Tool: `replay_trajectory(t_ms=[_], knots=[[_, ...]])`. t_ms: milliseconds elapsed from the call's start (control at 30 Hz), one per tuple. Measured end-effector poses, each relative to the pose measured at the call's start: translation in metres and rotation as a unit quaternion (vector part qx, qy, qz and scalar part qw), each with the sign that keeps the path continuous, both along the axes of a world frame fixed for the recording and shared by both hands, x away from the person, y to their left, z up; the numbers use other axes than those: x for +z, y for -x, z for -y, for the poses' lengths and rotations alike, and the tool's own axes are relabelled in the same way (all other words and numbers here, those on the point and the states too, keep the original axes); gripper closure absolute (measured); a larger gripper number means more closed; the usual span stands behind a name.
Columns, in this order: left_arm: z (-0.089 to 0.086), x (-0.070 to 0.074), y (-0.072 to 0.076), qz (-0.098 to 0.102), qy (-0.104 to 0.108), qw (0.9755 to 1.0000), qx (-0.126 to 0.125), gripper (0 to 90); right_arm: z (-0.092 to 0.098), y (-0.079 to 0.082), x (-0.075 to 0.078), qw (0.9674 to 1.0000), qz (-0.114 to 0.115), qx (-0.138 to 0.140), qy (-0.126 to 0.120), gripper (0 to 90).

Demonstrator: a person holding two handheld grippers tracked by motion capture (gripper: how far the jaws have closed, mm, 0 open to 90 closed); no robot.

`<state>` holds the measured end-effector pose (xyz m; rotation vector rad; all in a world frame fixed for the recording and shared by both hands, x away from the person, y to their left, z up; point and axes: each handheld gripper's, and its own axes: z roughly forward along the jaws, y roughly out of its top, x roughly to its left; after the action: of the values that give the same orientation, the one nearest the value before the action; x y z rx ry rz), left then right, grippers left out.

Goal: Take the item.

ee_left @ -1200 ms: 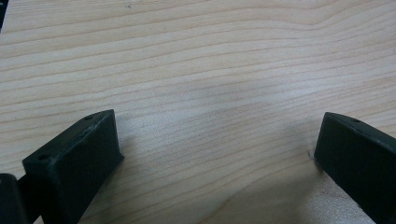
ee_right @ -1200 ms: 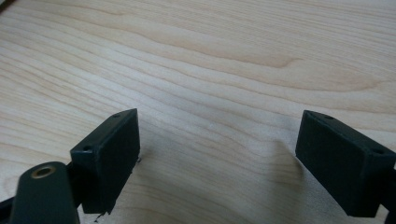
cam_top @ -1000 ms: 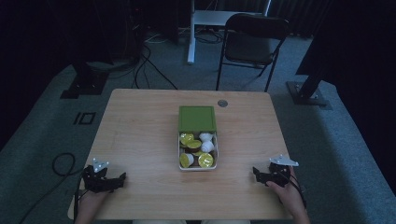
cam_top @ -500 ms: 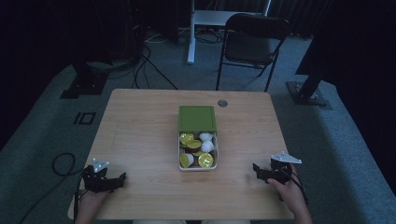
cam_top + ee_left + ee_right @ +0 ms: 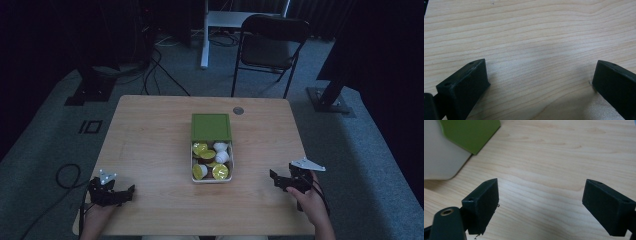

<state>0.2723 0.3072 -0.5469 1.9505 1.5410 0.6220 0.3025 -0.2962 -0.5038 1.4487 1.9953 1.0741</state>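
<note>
While both hands rest at the near edge, nothing has yet been lifted; the lines below run from near to far.

Left claw [image 5: 131, 191]: low over the near left corner of the tabletop [image 5: 150, 135], jaws spread wide and empty; in the left gripper view there is bare wood grain between them and nothing gripped.

Right claw [image 5: 273, 178]: near the right edge, held in a hand [image 5: 306, 197], jaws likewise spread wide and holding nothing; in the right gripper view a corner of the white box and its green lid [image 5: 471, 133] lies ahead and to the left, well short of the jaws.

White box [image 5: 231, 172]: at the middle of the tabletop, between the two claws and well apart from each, open at the top.

Capsules [image 5: 220, 171]: small yellow-topped and white pods piled inside the box; their exact count is hard to tell.

Green lid [image 5: 211, 127]: lying flat against the far end of the box, touching it, already off the pods.

Done, as I judge it: the box stands uncovered and reachable.

Left to do, as I judge it: every pod remains in the box; a reach toward the middle, a grasp and any moving of pods are all ahead.
</note>
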Motion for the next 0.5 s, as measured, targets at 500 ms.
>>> replay_trajectory(t_ms=[500], knots=[[0.0, 0.0, 0.0, 0.001, 0.001, 1.0, 0.001, 0.3, -0.015, -0.007, 0.033, 0.9995, 0.028, 0.013, -0.005, 14.3]])
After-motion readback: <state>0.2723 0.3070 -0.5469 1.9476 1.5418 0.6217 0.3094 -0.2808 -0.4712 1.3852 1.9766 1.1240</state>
